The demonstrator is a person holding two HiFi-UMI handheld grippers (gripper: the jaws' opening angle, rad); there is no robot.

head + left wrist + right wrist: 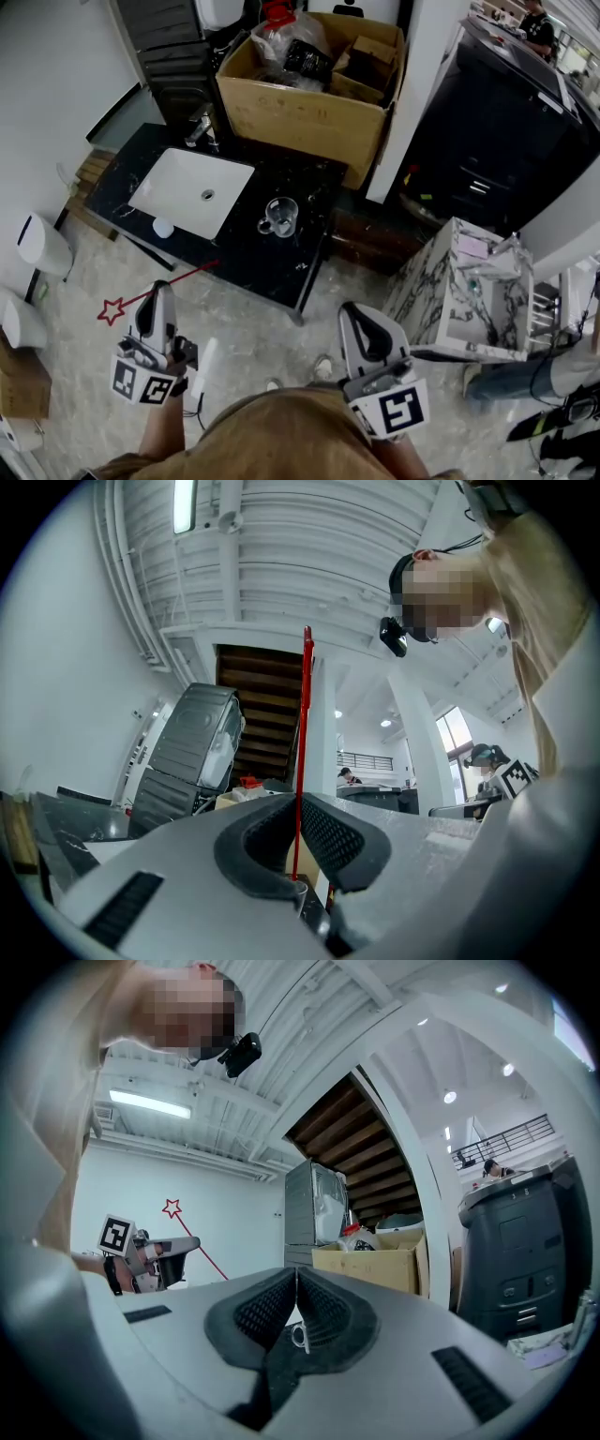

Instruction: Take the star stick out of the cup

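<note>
2 grippers show: the left gripper (160, 289) is clamped on the star stick (305, 714), star end out to its left. The stick is out of the cup (280, 217), which stands on the dark surface (246, 255) well ahead. The right gripper (357, 312) has its jaws together, empty.

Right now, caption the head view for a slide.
Left gripper holds the star stick, clear of the cup on the counter; right gripper shut.
</note>
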